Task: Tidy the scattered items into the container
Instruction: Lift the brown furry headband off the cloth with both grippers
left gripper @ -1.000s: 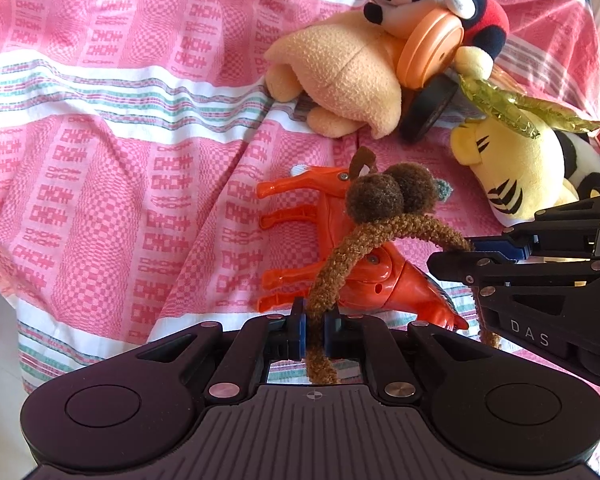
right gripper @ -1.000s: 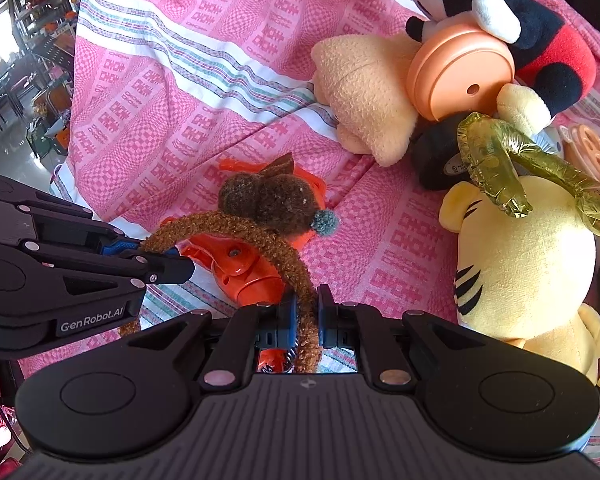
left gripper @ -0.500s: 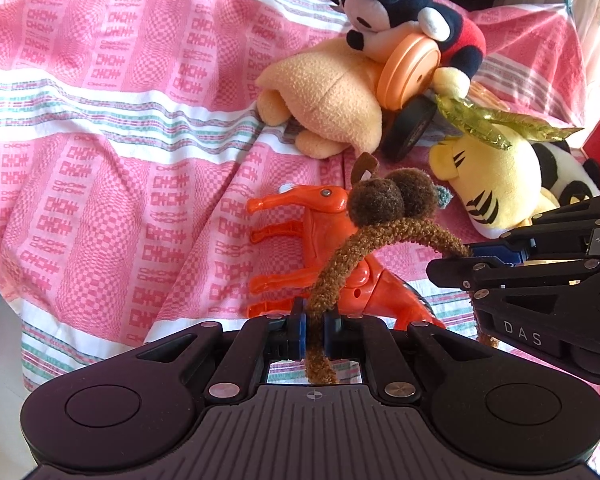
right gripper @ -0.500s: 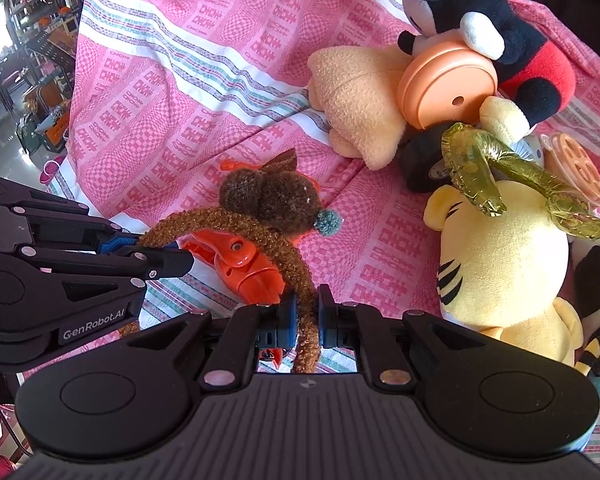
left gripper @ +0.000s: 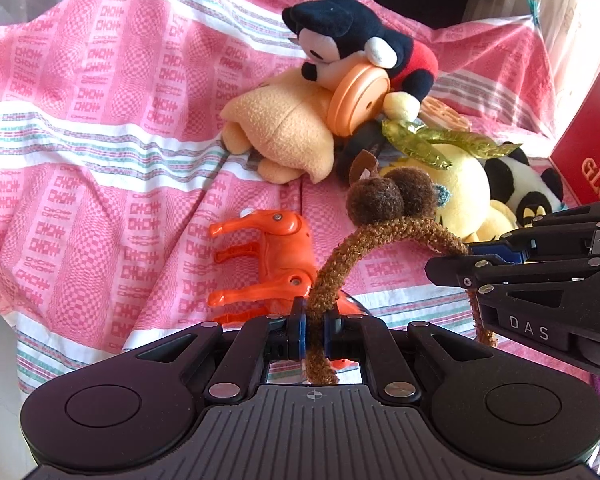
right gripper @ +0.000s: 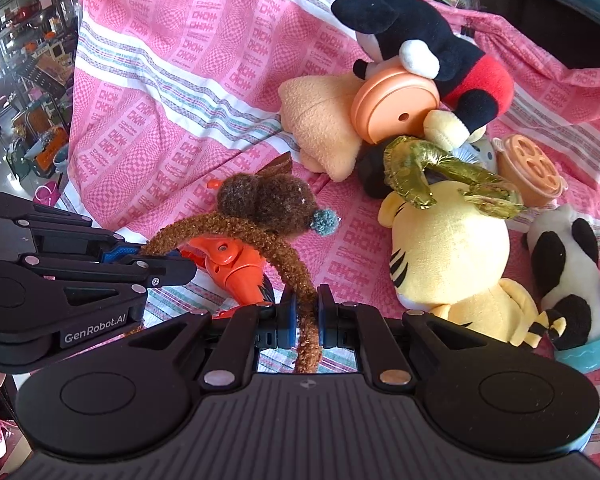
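A fuzzy brown headband (left gripper: 380, 232) with two brown pom-poms arches between my two grippers, lifted above the pink cloth. My left gripper (left gripper: 315, 330) is shut on one end of it. My right gripper (right gripper: 305, 316) is shut on the other end of the headband (right gripper: 260, 236). The right gripper also shows at the right of the left wrist view (left gripper: 460, 260); the left gripper shows at the left of the right wrist view (right gripper: 172, 268). An orange plastic toy horse (left gripper: 276, 256) lies on the cloth under the headband.
A heap of toys lies behind: a black and red mouse plush (left gripper: 360, 48), a beige plush (left gripper: 284, 132), an orange lid (left gripper: 358, 100), a yellow tiger plush (right gripper: 452, 252), a panda plush (right gripper: 568, 264), an orange cup (right gripper: 528, 172). A red box (left gripper: 592, 152) stands at the right.
Both grippers have lifted and pulled back with the headband; the toys now sit farther off and lower. The red box has come into view at the right.
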Demonstrator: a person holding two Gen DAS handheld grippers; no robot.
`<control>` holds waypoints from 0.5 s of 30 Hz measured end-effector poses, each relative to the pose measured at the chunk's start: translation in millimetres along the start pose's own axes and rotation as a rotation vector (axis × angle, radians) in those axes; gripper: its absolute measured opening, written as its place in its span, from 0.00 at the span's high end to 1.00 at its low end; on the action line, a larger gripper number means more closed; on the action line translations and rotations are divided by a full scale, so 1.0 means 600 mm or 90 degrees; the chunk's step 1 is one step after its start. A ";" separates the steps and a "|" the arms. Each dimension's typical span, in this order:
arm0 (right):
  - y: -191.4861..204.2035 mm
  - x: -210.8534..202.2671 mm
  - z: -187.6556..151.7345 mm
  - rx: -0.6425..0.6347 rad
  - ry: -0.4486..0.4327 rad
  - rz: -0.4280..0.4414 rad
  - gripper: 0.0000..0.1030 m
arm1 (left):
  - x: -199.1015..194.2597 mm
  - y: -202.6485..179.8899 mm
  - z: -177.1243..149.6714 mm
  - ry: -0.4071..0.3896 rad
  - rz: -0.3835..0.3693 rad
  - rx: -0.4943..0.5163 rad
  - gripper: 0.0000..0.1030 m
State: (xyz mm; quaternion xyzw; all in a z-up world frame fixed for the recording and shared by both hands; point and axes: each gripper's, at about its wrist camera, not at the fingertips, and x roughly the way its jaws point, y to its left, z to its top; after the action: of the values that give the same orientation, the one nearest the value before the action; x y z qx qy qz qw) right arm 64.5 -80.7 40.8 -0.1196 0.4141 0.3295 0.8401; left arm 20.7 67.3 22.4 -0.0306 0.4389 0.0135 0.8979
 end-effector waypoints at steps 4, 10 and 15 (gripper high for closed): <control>-0.016 -0.039 -0.008 -0.001 -0.023 0.000 0.89 | -0.017 -0.035 0.014 -0.013 -0.007 0.005 0.96; -0.083 -0.104 -0.028 0.000 -0.045 -0.011 0.89 | -0.029 -0.132 0.035 -0.020 -0.010 0.023 0.96; -0.147 -0.157 -0.047 0.011 -0.066 -0.029 0.88 | -0.042 -0.219 0.055 -0.026 -0.016 0.047 0.96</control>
State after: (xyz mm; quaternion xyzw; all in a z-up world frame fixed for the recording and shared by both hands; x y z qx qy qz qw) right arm 63.3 -203.6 89.5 -0.1045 0.3700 0.3126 0.8686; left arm 37.9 -61.7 67.8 -0.0026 0.4204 -0.0131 0.9072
